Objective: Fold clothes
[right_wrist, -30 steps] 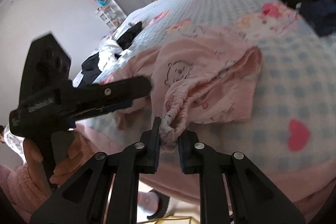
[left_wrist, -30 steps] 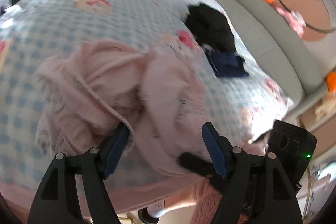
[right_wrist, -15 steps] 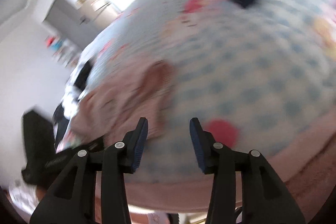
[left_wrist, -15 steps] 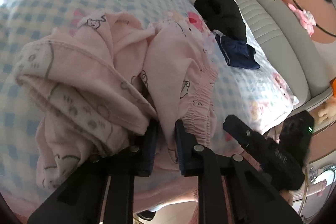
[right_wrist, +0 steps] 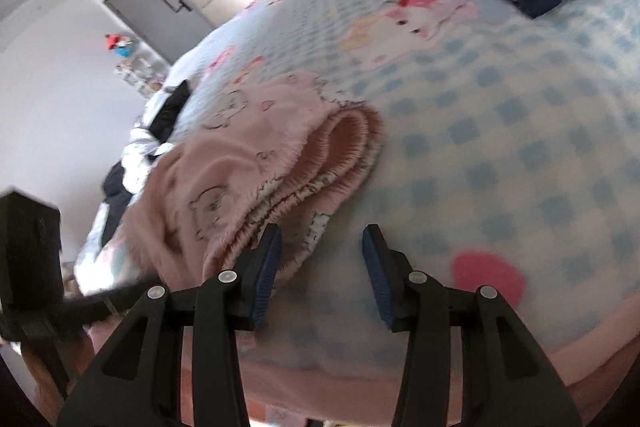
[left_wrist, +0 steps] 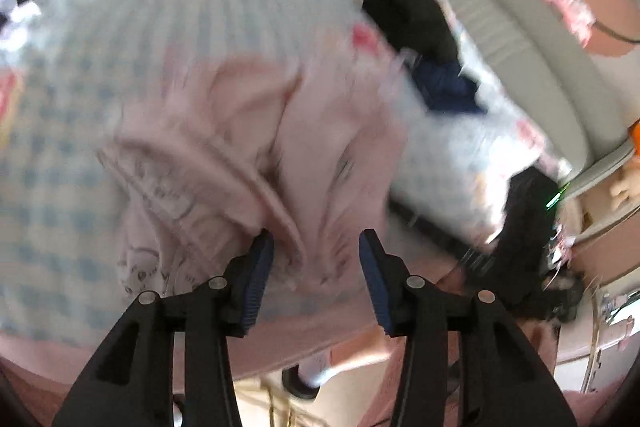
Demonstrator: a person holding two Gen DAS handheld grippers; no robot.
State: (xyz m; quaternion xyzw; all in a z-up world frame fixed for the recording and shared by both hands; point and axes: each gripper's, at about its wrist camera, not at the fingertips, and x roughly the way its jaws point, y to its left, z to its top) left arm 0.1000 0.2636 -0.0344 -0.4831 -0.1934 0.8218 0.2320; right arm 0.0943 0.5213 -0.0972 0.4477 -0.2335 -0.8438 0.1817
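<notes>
Pink pajama pants (left_wrist: 256, 147) printed with small bears lie crumpled on a bed near its front edge. The bed is covered by a blue-and-white checked blanket (right_wrist: 500, 131) with cartoon characters and hearts.

In the blurred left wrist view, the left gripper (left_wrist: 316, 247) has its jaws spread, having just been opening. Folds of the pants lie between the two blue pads, and the cloth brushes the left pad, but nothing is pinched. Further right on the bed sit a black garment (left_wrist: 412, 19) and a navy garment (left_wrist: 448, 87), close together. A grey padded bed edge (left_wrist: 532, 39) runs beyond them.

In the right wrist view, the elastic waistband (right_wrist: 344, 147) of the pants faces the camera. The right gripper (right_wrist: 322, 243) is spread apart and holds nothing; its left pad sits just beside the waistband, with bare blanket between the jaws.
</notes>
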